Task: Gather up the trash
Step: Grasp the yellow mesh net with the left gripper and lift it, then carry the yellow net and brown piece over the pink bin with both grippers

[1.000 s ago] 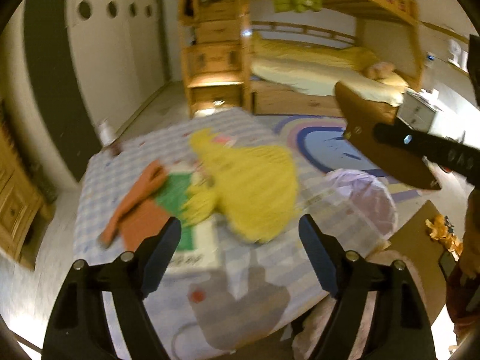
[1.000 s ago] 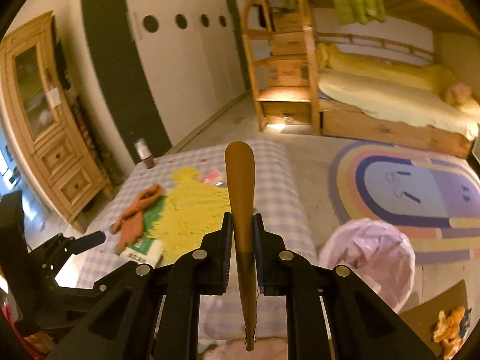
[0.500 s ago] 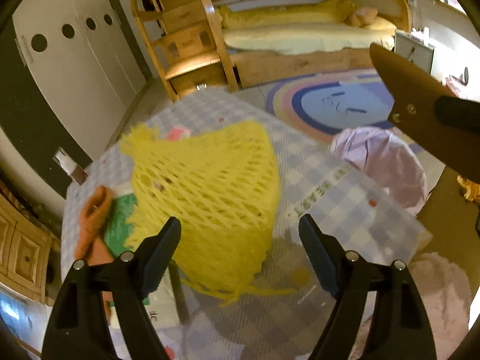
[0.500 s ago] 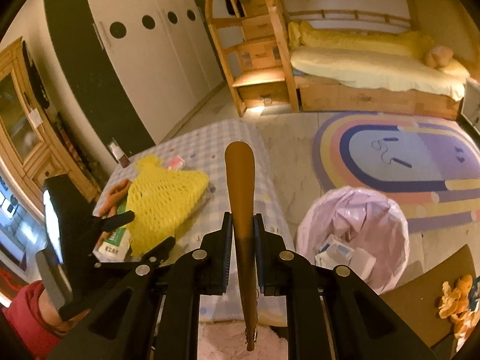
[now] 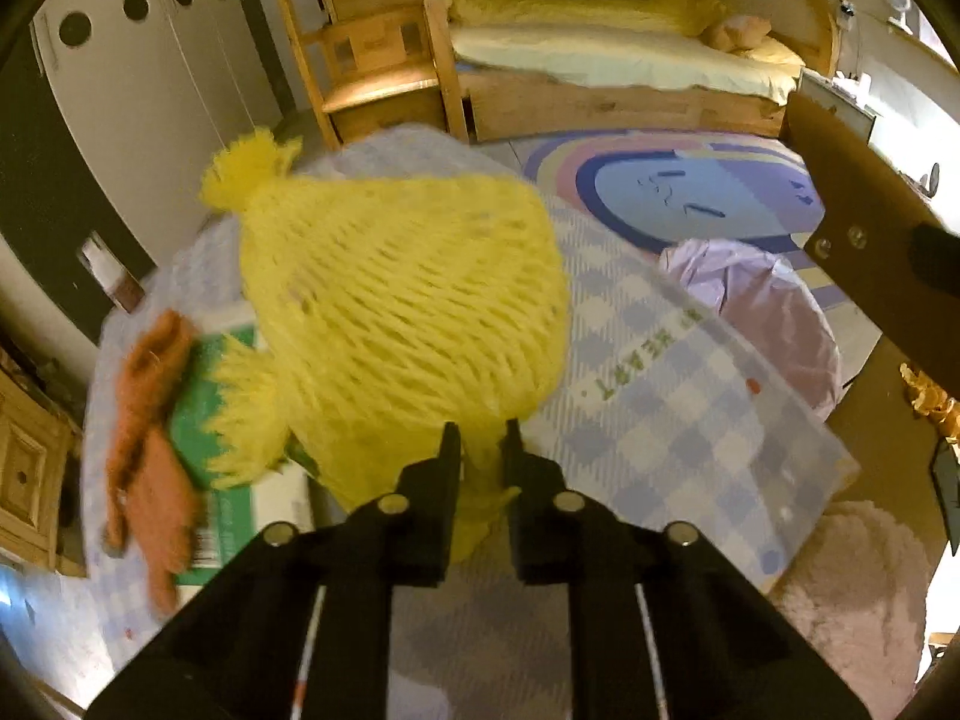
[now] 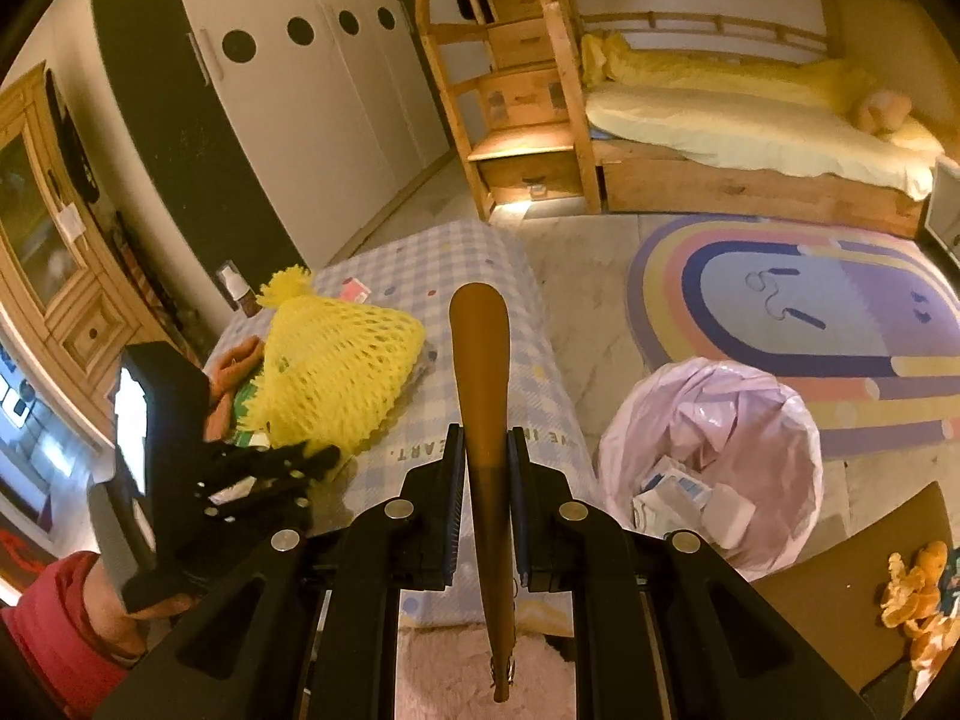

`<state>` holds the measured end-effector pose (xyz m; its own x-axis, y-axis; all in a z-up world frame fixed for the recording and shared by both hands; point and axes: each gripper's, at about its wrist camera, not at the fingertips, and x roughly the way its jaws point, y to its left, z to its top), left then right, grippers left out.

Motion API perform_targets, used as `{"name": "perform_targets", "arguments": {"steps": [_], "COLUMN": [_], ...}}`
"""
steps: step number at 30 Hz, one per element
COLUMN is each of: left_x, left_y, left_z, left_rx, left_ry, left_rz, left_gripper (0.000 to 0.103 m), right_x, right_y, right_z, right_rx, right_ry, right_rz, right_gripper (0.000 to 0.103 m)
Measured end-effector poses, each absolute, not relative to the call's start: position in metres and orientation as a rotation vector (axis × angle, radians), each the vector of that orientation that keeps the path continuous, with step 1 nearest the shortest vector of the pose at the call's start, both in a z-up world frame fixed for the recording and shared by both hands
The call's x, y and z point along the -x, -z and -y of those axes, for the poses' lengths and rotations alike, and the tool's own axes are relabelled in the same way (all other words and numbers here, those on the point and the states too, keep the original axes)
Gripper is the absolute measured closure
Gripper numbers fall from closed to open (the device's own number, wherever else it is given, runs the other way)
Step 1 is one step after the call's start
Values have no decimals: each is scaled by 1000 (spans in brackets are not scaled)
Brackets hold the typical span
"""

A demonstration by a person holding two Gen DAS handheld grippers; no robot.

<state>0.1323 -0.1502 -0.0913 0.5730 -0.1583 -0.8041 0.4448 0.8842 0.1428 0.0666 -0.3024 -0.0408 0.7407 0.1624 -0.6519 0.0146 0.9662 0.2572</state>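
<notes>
A yellow net bag (image 5: 396, 312) lies on the checked tablecloth (image 5: 660, 408), partly over a green and white carton (image 5: 204, 420). My left gripper (image 5: 480, 450) is closing, and its pads press on the net's near edge. The right wrist view shows the same net (image 6: 336, 372) with the left gripper (image 6: 318, 456) at its front edge. My right gripper (image 6: 486, 450) is shut on a long brown paddle (image 6: 480, 348) that stands up between its fingers over the table's right side. The paddle's flat blade (image 5: 864, 228) shows at the upper right of the left wrist view.
A bin lined with a pink bag (image 6: 708, 456) holding white packets stands on the floor right of the table. An orange rag (image 5: 150, 420) lies left of the carton. Orange peels (image 6: 918, 600) sit on brown card at the far right. A small bottle (image 6: 240, 294) stands at the table's far corner.
My left gripper came down toward the yellow net and its jaws went from wide open to shut on the net's near edge. The right gripper sank a little, still holding the paddle.
</notes>
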Motion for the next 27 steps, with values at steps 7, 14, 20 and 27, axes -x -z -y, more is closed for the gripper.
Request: {"name": "perform_targets", "arguments": {"steps": [7, 14, 20, 27], "left_x": [-108, -87, -85, -98], "left_y": [16, -12, 5, 37], "left_z": [154, 198, 256, 318], "left_rx": [-201, -155, -202, -291], "left_ry": [497, 682, 805, 869], "left_rz": [-760, -717, -757, -798], "left_gripper": [95, 95, 95, 94], "right_x": [-49, -26, -14, -11], "right_y": [21, 7, 12, 35], "right_z": [321, 356, 390, 438], "right_rx": [-260, -291, -322, -389], "right_ry": [-33, 59, 160, 264], "right_rz": [-666, -611, -603, -631], "right_gripper": [89, 89, 89, 89]}}
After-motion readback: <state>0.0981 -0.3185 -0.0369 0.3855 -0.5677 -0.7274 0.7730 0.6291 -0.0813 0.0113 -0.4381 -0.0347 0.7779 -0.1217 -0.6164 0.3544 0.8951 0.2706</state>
